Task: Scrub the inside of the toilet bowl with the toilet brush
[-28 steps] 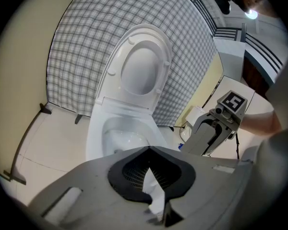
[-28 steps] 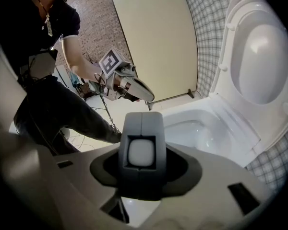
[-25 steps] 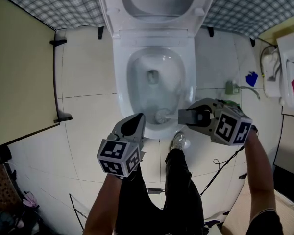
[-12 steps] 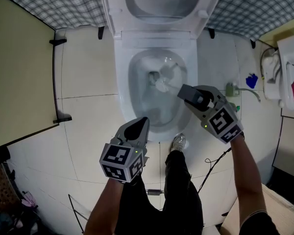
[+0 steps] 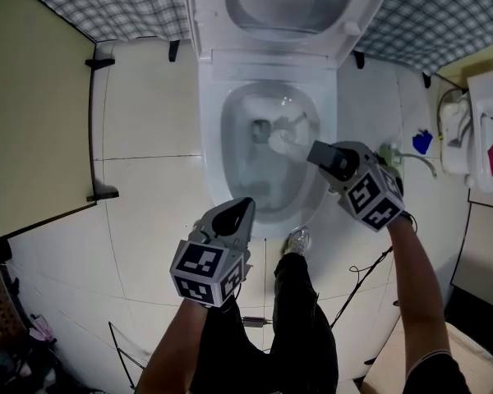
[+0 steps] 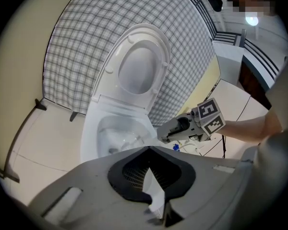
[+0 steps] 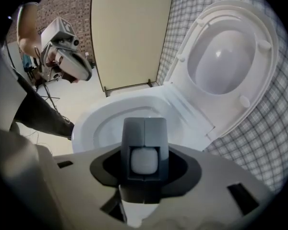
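The white toilet bowl (image 5: 230,171) stands open with its lid (image 5: 287,6) raised. The toilet brush head (image 5: 279,142) is down inside the bowl, beside the drain hole. My right gripper (image 5: 322,156) hangs over the bowl's right rim, shut on the brush's white handle (image 7: 144,159), which shows between its jaws. My left gripper (image 5: 240,208) hovers over the bowl's front rim with its jaws together and nothing in them. In the left gripper view the bowl (image 6: 93,138) and the right gripper (image 6: 180,127) lie ahead.
A beige partition (image 5: 33,121) closes the left side. Checked wall tiles (image 5: 107,6) run behind the toilet. At right are a green valve with hose (image 5: 392,150), a blue object (image 5: 421,142) and white fittings (image 5: 468,130). A shoe (image 5: 298,238) and a cable (image 5: 366,281) are on the floor.
The right gripper has carried the brush head from the bowl's front wall up to the drain area at the back. The left gripper has barely moved.
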Available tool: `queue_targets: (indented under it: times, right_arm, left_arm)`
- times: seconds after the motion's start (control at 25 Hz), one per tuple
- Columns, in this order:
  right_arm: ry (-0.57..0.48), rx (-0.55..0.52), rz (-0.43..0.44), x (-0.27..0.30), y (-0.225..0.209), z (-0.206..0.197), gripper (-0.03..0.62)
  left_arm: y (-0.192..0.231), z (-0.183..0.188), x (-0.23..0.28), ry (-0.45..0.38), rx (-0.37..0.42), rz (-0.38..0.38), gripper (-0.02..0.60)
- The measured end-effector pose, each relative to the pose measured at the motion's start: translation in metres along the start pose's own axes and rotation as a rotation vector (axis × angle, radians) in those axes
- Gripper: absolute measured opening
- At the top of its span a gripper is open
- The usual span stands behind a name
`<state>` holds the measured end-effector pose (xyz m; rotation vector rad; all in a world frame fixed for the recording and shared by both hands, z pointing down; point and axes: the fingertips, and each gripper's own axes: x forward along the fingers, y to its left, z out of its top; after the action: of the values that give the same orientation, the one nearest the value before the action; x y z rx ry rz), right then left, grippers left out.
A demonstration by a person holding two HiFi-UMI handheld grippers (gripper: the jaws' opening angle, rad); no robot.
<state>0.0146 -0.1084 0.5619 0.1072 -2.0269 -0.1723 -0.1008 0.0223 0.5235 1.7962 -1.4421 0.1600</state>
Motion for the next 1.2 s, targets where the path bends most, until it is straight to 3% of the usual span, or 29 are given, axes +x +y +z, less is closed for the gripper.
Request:
queue_targets:
  times: [0.32,0.64,0.88,1.2]
  right_arm:
    - [0.095,-0.139,0.145,-0.021,0.054,-0.018,0.189]
    - [0.06,-0.144,0.207,-0.038,0.104,-0.007,0.189]
    - [-0.029,-0.011,0.206,-0.025,0.121,0.002,0.189]
    - [-0.146,0.17,0.118,0.016,0.086,0.012,0.189]
  left_arm:
    - [0.001,0.001,-0.002,0.004,0.007,0.001,0.009]
    - [-0.002,-0.005,0.001,0.018,0.004,-0.004,0.009]
    - [-0.003,-0.003,0.001,0.016,0.007,-0.005,0.009]
    - [-0.004,-0.009,0.005,0.028,0.005,-0.004,0.009]
